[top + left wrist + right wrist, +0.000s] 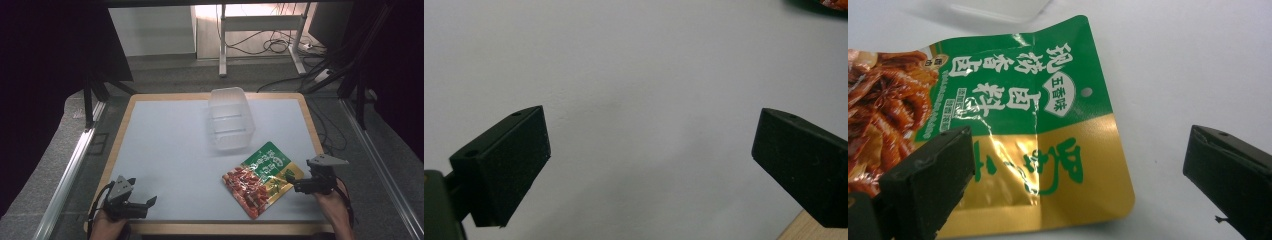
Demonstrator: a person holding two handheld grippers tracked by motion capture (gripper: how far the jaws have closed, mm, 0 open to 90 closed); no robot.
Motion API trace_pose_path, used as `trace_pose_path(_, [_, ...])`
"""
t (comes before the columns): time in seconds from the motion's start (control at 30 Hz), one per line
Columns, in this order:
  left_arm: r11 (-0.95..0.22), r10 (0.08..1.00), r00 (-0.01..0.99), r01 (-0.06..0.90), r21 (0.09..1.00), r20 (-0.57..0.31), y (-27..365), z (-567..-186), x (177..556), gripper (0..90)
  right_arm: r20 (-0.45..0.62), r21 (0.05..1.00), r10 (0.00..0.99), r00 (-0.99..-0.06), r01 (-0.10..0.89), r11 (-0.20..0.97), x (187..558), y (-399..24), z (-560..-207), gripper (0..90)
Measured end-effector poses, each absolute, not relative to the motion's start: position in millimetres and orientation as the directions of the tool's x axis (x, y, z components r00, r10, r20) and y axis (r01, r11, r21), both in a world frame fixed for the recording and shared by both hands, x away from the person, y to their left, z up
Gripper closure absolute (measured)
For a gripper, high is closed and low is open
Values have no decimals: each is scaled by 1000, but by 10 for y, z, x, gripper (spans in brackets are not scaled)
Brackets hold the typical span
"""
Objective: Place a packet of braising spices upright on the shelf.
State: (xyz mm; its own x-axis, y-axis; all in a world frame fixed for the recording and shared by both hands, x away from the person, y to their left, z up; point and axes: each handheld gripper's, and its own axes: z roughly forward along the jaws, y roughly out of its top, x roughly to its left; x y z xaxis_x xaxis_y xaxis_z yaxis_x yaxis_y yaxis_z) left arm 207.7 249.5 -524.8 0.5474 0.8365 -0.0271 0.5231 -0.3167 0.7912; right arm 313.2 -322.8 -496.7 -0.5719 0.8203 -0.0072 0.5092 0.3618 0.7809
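Observation:
A flat snack pouch (262,178) in green, gold and red lies on the pale table mat, right of centre near the front. My right gripper (292,185) is open at the pouch's right edge; in the right gripper view the gold and green end of the pouch (1048,150) lies between and under the spread jaws. A clear plastic tub (230,119) lies on the mat behind the pouch. Near the front left corner my left gripper (145,202) is open over bare mat (634,75), nothing between its jaws.
The mat sits on a wooden table (220,228) whose edge runs all round. A metal rail (70,170) runs along the left side, and another along the right. Cables and a desk frame (260,35) lie on the floor beyond the far edge.

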Motion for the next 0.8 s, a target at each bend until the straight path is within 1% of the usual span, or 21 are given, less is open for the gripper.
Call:
trace_pose_path(0.33, [-306, 840, 541, 526, 794, -35, 2506, -5248, 2078, 16, 3, 759, 813, -582, 531, 377, 3318, -3135, -5044, 5])
trace_pose_path(0.43, [-309, 839, 543, 524, 794, -32, 2503, -5248, 2077, 16, 26, 751, 815, -578, 550, 366, 3379, -3132, -5071, 5])
trace_pose_path(0.47, [-312, 838, 545, 523, 793, -30, 2499, -5249, 2077, 18, 48, 742, 814, -579, 566, 359, 3424, -3123, -5092, 6])
trace_pose_path(0.53, [-314, 837, 546, 522, 793, -29, 2497, -5249, 2077, 19, 50, 739, 812, -582, 568, 362, 3437, -3118, -5098, 8])
trace_pose_path(0.57, [-314, 837, 546, 522, 793, -28, 2494, -5250, 2077, 19, 40, 723, 810, -586, 577, 381, 3455, -3094, -5106, 42])
trace_pose_path(0.6, [-316, 837, 547, 521, 793, -26, 2494, -5249, 2075, 19, 40, 723, 810, -586, 577, 381, 3455, -3094, -5106, 42])
trace_pose_path(0.63, [-317, 837, 547, 521, 793, -25, 2493, -5249, 2075, 19, 49, 709, 811, -583, 592, 383, 3475, -3070, -5110, 73])
trace_pose_path(0.67, [-317, 837, 547, 521, 793, -25, 2493, -5249, 2075, 20, 49, 709, 811, -583, 592, 383, 3475, -3070, -5110, 73])
trace_pose_path(0.7, [-318, 836, 548, 521, 792, -24, 2492, -5249, 2075, 20, 57, 695, 812, -581, 607, 386, 3497, -3056, -5114, 137])
trace_pose_path(0.73, [-318, 836, 548, 521, 792, -24, 2492, -5249, 2075, 20, 57, 695, 812, -581, 607, 386, 3497, -3056, -5114, 137])
trace_pose_path(0.8, [-320, 836, 548, 521, 791, -23, 2488, -5249, 2074, 20, 64, 678, 811, -582, 621, 392, 3515, -3053, -5118, 208])
